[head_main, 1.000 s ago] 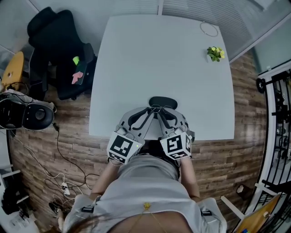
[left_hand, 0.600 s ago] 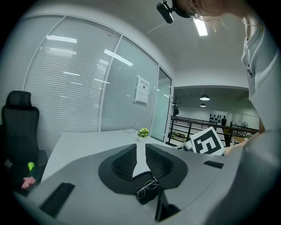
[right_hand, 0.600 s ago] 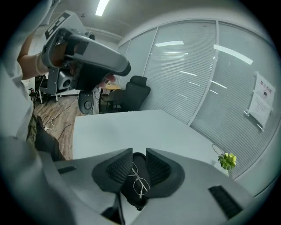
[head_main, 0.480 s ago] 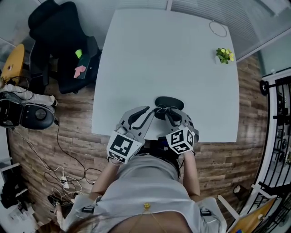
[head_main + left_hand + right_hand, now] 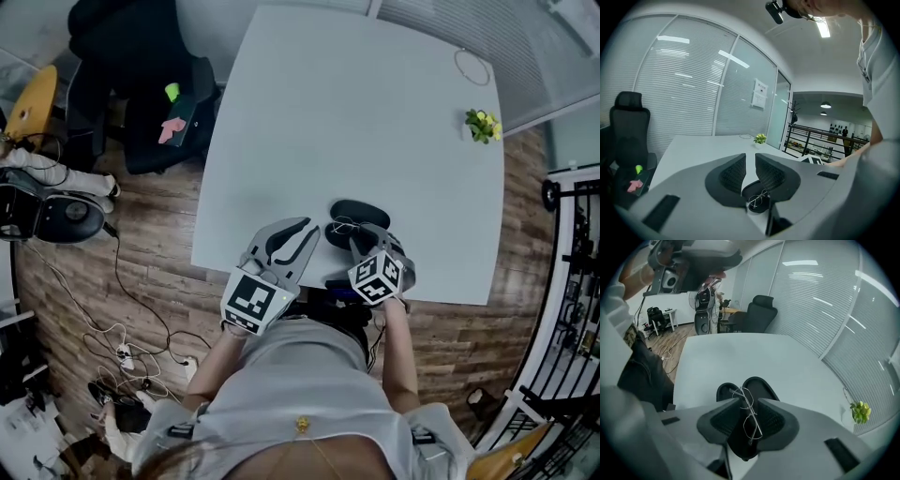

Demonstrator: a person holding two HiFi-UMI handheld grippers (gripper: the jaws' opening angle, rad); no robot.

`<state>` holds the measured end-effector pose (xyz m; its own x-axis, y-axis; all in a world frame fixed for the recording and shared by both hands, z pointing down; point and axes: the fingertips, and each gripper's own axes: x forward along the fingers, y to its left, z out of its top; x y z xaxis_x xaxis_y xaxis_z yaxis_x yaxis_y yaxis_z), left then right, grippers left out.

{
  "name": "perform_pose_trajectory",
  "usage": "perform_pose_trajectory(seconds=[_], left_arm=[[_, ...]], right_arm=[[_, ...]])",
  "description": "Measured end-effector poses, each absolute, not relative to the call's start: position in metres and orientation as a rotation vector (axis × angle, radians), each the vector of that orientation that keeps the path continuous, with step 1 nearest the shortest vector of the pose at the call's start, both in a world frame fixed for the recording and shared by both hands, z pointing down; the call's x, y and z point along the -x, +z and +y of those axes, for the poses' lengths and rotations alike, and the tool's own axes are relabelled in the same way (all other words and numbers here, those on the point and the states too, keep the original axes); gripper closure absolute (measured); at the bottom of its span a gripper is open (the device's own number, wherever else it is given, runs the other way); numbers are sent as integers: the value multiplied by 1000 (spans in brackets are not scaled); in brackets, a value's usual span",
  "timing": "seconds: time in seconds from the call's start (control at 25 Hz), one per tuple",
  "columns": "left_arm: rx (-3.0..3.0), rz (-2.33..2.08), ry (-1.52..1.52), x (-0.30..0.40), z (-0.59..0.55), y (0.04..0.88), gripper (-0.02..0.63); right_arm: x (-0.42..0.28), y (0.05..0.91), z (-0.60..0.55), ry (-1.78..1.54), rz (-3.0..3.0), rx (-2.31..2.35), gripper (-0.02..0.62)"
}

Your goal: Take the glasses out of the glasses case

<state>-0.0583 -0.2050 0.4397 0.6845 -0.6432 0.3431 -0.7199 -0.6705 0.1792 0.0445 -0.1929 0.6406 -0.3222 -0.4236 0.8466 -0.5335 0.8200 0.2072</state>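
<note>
Right gripper is the nearer one, tilted down over the open case at the table's near edge. Glasses lie between its jaws, long axis along them, above the case. Jaws are apart and have just been opening; I see no firm pinch. Left gripper waits alongside, jaws slightly apart, empty.

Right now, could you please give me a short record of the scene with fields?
Glasses case: black, open, on the white table near its front edge
Glasses: wire-framed, lying on the open case
Right gripper: above the case, fingers just been opening, glasses between them, not visibly pinched
Left gripper: fingers slightly apart, nothing between them
</note>
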Motion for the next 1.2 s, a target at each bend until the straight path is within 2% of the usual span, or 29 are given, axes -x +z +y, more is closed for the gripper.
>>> perform_pose_trajectory(seconds=[0.4, 0.68, 0.84, 1.2], left_arm=[[-2545, -1122, 367, 72, -209, 449, 541], [-2523, -1134, 373, 73, -208, 452, 541], [-2513, -1133, 375, 75, -206, 455, 541], [-2519, -1118, 379, 70, -198, 456, 541]], right_arm=[[-46, 685, -203, 181, -1912, -539, 439], [-51, 706, -199, 201, -1877, -360, 437], [-49, 709, -199, 229, -1898, -324, 440], [-46, 708, -193, 137, -1910, -268, 494]])
